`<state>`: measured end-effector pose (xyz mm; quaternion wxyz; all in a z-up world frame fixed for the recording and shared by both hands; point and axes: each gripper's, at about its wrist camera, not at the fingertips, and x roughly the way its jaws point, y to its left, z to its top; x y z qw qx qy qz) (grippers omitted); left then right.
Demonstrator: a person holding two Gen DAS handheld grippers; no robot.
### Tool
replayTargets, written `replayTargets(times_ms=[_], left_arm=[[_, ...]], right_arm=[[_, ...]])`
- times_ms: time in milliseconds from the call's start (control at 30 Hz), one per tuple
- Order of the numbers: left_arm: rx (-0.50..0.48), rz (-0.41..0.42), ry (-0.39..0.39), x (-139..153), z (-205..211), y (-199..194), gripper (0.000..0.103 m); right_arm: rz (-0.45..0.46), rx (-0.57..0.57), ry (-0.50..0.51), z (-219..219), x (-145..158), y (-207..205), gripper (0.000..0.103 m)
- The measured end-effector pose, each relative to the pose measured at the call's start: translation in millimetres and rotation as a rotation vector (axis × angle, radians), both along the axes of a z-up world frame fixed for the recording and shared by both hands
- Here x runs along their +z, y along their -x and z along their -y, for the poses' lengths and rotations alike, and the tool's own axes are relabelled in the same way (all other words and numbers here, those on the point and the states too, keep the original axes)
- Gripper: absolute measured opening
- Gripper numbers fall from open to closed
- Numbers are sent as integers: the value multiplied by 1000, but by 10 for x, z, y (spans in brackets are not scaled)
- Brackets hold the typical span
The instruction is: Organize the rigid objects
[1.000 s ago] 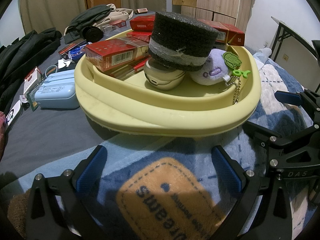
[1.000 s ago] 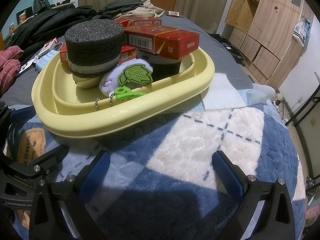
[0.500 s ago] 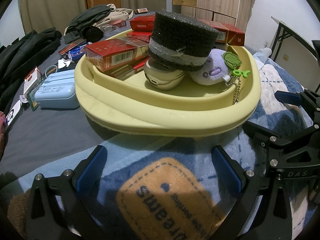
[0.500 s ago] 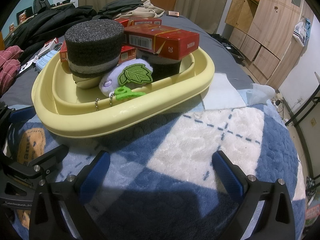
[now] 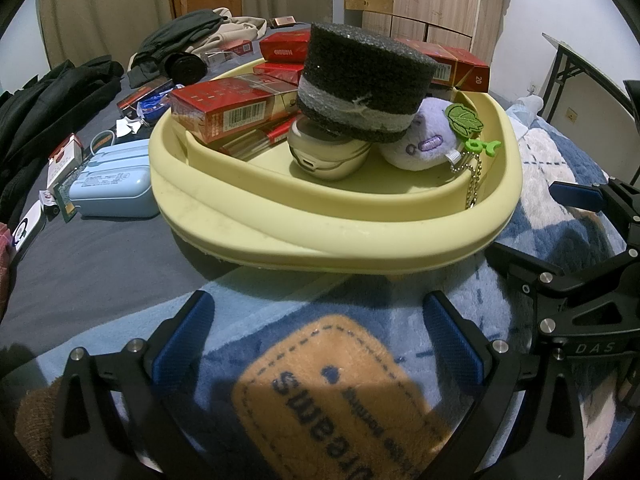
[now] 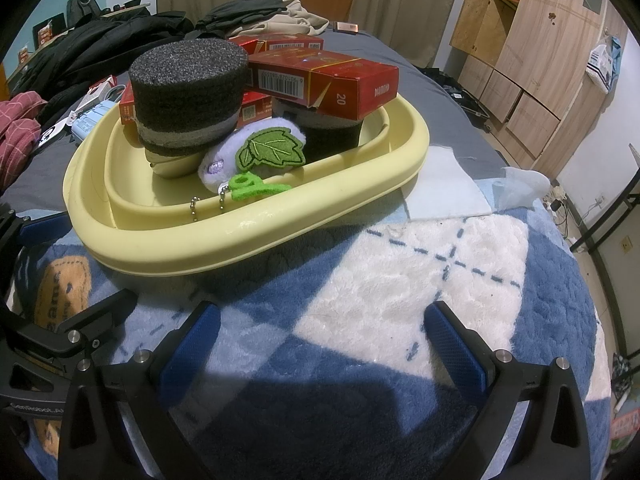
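A pale yellow basin (image 5: 320, 236) (image 6: 248, 228) rests on a blue and white fleece blanket. Inside it lie a dark foam cylinder (image 5: 364, 80) (image 6: 188, 92) on a cream case (image 5: 324, 156), several red cartons (image 5: 228, 112) (image 6: 324, 80), and a lilac plush keychain (image 5: 424, 148) (image 6: 240, 156) with a green leaf and bead chain. My left gripper (image 5: 318, 340) stands open just short of the basin's near rim, holding nothing. My right gripper (image 6: 320, 344) is open too, over the blanket to the basin's right, and is seen in the left wrist view at its right edge.
A light blue case (image 5: 108, 188), small boxes and cards (image 5: 60, 168) lie left of the basin on the grey sheet. Dark clothes (image 5: 48, 108) pile at the far left and back. A white cloth (image 6: 440, 184) lies right of the basin. Wooden cabinets (image 6: 532, 60) stand beyond.
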<state>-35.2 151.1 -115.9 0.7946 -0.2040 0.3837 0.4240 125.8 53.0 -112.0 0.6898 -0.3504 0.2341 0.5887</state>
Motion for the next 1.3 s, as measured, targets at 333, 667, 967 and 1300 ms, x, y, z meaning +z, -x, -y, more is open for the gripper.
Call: replayTargets(times_ms=[333,667,967,1300], left_arm=[[0,0,0,0,0,1,103],[0,4,3,1,1,2,103],[-1,2,2,-15,-18,-26,103],[0,0,-3,-17,-40,-23,103]], right_arm=[[0,0,0,1,0,5,103],[0,0,0,0,0,0,103],[2,0,0,12,6,4,103],[-1,0,1,22,16,-4,103]])
